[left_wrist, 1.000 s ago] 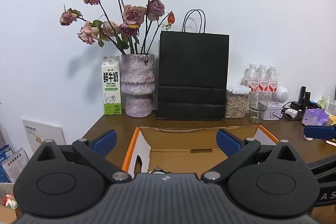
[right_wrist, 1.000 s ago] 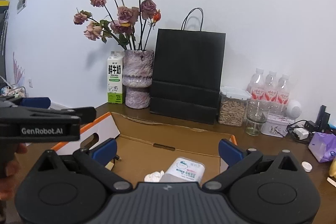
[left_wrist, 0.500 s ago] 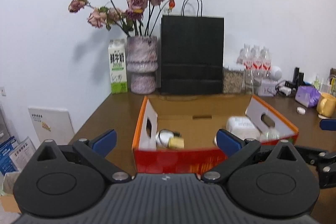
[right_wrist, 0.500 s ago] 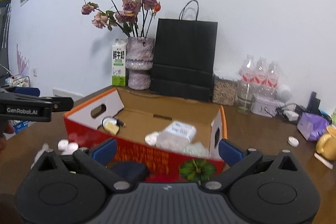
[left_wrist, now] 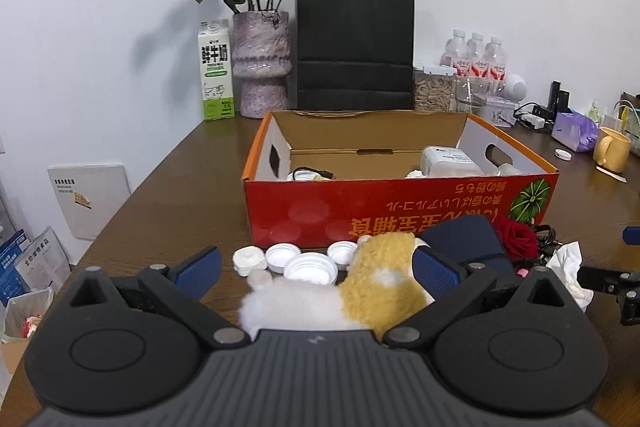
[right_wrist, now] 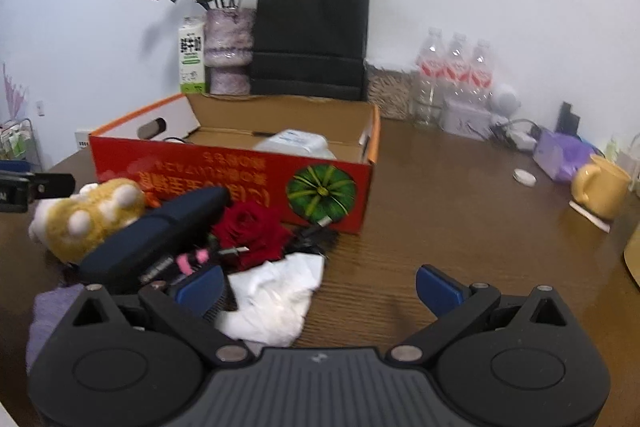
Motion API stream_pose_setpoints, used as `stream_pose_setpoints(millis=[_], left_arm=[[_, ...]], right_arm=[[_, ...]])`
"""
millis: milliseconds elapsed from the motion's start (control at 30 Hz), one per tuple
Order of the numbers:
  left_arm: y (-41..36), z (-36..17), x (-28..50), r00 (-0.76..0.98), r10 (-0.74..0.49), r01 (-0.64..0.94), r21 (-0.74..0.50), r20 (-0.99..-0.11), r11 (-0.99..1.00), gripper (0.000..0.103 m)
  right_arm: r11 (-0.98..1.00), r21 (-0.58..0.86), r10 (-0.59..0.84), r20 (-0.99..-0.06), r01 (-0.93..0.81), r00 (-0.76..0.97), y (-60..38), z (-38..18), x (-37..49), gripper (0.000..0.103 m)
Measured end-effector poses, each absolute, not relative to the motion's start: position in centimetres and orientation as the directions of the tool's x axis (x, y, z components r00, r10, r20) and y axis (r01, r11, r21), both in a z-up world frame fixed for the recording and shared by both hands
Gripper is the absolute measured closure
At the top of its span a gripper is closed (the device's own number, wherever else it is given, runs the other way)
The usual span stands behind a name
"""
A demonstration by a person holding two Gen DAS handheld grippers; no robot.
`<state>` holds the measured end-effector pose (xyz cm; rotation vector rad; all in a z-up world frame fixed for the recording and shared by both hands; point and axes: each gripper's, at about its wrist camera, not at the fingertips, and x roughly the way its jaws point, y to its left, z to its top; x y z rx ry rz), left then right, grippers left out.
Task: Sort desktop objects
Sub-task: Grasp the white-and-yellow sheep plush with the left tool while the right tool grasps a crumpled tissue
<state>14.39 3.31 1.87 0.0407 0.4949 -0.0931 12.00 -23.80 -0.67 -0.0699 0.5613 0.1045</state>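
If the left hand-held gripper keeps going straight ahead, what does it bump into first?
Most likely the plush toy, lying between the open fingers of the left hand-held gripper. Beyond it sit the white caps, then the red box.

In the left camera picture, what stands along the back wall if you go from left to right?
Milk carton → vase of dried roses → black paper bag → jar of seeds → water bottles → purple packet → yellow mug.
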Motion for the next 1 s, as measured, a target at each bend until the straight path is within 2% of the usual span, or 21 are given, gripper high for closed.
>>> stream_pose_setpoints(millis=[333, 400, 433, 467, 633, 667, 700, 767, 833, 1000], left_arm=[[1.4, 0.9, 16.7, 0.850, -0.121, 0.171, 0.051, -0.513, 0.984, 0.001], [1.2, 0.6, 17.4, 0.836, -0.129, 0.187, 0.055, -0.534, 0.981, 0.007], [1.2, 0.4, 17.7, 0.827, -0.136, 0.195, 0.052, -0.545, 0.979, 0.014], [1.2, 0.2, 18.0, 0.818, -0.143, 0.205, 0.050, -0.558, 0.977, 0.022], [1.1, -0.5, 18.9, 0.767, -0.212, 0.267, 0.002, -0.605, 0.964, 0.042], [1.1, -0.6, 18.9, 0.762, -0.225, 0.274, -0.013, -0.607, 0.962, 0.048], [1.2, -0.5, 18.9, 0.760, -0.233, 0.274, -0.026, -0.607, 0.961, 0.049], [1.2, -0.4, 18.7, 0.766, -0.227, 0.268, -0.023, -0.602, 0.963, 0.052], [1.3, -0.4, 18.4, 0.771, -0.225, 0.261, -0.025, -0.596, 0.965, 0.054], [1.5, 0.1, 17.7, 0.788, -0.215, 0.239, -0.036, -0.577, 0.970, 0.056]], right_arm=[[0.991, 0.008, 0.115, -0.573, -0.135, 0.812, -24.3, -2.2, 13.9, 0.010], [0.989, 0.015, 0.129, -0.584, -0.149, 0.802, -24.2, -2.5, 14.3, 0.014], [0.988, 0.018, 0.137, -0.589, -0.156, 0.796, -24.1, -2.6, 14.4, 0.016], [0.986, 0.022, 0.146, -0.594, -0.166, 0.791, -24.0, -2.7, 14.6, 0.023], [0.981, 0.040, 0.176, -0.611, -0.192, 0.772, -23.9, -3.0, 14.9, 0.048], [0.980, 0.041, 0.180, -0.608, -0.196, 0.773, -23.9, -3.0, 14.8, 0.059], [0.978, 0.045, 0.187, -0.605, -0.201, 0.774, -24.0, -3.0, 14.7, 0.072], [0.976, 0.057, 0.201, -0.601, -0.209, 0.774, -24.2, -2.8, 14.6, 0.084], [0.974, 0.056, 0.210, -0.591, -0.220, 0.779, -24.2, -2.6, 14.4, 0.088], [0.969, 0.055, 0.230, -0.563, -0.241, 0.794, -24.3, -1.7, 14.1, 0.091]])
